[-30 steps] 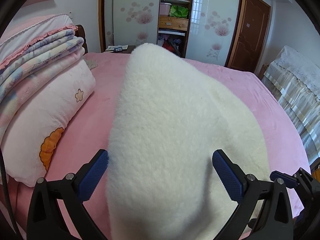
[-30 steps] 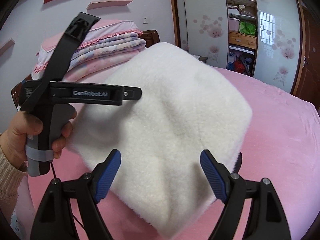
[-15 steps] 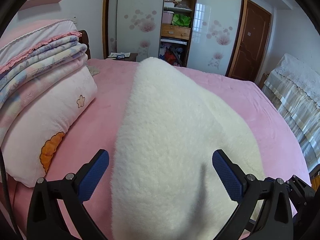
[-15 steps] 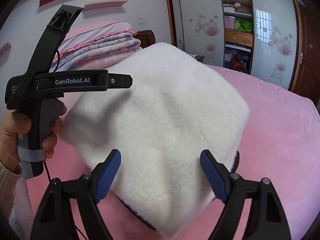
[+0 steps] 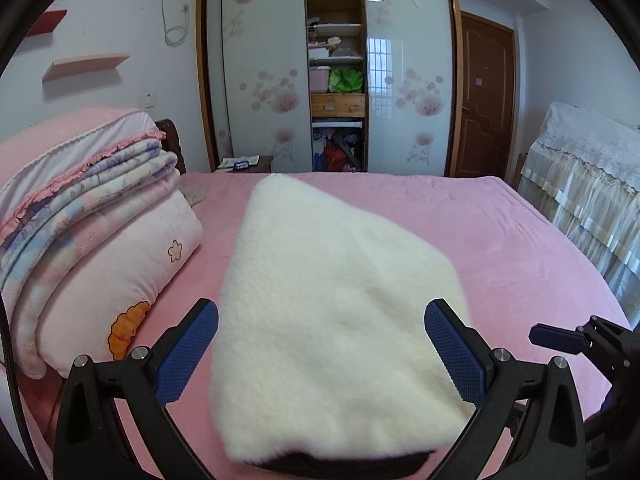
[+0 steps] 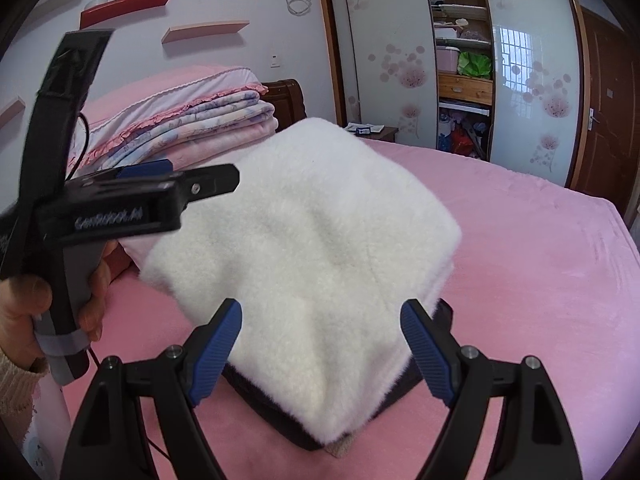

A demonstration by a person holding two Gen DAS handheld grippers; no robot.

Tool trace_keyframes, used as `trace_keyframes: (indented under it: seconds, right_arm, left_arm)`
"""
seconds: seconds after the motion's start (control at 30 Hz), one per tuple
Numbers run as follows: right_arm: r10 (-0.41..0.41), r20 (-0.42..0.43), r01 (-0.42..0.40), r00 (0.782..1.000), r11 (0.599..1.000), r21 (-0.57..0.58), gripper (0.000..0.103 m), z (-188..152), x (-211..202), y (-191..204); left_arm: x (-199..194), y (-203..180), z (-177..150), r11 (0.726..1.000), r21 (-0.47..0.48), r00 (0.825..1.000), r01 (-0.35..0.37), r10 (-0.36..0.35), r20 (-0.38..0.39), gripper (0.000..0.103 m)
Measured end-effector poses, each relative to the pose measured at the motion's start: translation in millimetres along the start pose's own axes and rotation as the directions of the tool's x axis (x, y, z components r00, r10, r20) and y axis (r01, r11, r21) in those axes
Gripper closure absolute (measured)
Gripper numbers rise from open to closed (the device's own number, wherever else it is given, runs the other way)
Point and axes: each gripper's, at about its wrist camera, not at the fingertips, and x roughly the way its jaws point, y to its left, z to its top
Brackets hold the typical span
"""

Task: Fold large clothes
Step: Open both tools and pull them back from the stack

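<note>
A folded white fleece garment (image 5: 328,312) with a dark layer underneath lies on the pink bed (image 5: 500,248). It also shows in the right wrist view (image 6: 304,248) as a squarish stack. My left gripper (image 5: 322,344) is open and empty, held above the garment's near edge. My right gripper (image 6: 322,344) is open and empty, above the garment's near corner. The left gripper's body (image 6: 120,208) and the hand holding it show at the left of the right wrist view. The right gripper's tip (image 5: 560,340) shows at the right edge of the left wrist view.
A pink pillow (image 5: 128,280) and a stack of folded blankets (image 5: 80,184) sit at the left of the bed. A wardrobe (image 5: 336,80) and a brown door (image 5: 486,100) stand behind. A lace-covered piece of furniture (image 5: 592,200) is to the right.
Both grippers have pulled back and risen from the garment, so more of the bed and room shows. The garment lies still, and both grippers stay open.
</note>
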Motion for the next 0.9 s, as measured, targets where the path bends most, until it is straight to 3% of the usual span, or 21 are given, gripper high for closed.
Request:
trace_keyframes:
  seconds: [0.27, 0.57, 0.7, 0.9]
  right_arm:
    - [-0.063, -0.038, 0.065, 0.997, 0.997, 0.045, 0.021, -43.8, -107.8, -14.1]
    - [-0.110, -0.073, 0.120, 0.991, 0.981, 0.154, 0.020, -115.6, -243.9, -28.3]
    - [-0.153, -0.060, 0.161, 0.986, 0.971, 0.176, 0.019, -145.7, -296.0, -25.3]
    - [-0.203, -0.058, 0.210, 0.977, 0.959, 0.192, 0.016, -194.5, -353.9, -15.0]
  left_arm:
    - [-118.6, -64.6, -40.8, 0.997, -0.016, 0.995, 0.072, -0.071, 0.063, 0.001]
    - [-237.8, -126.1, -86.8, 0.968, -0.148, 0.979, 0.201, -0.201, 0.018, 0.001]
    - [-275.5, -155.9, -112.8, 0.964, -0.161, 0.976, 0.210, -0.216, -0.021, 0.001]
    - [-328.2, -201.9, -160.4, 0.983, -0.123, 0.989, 0.134, -0.140, -0.045, 0.001]
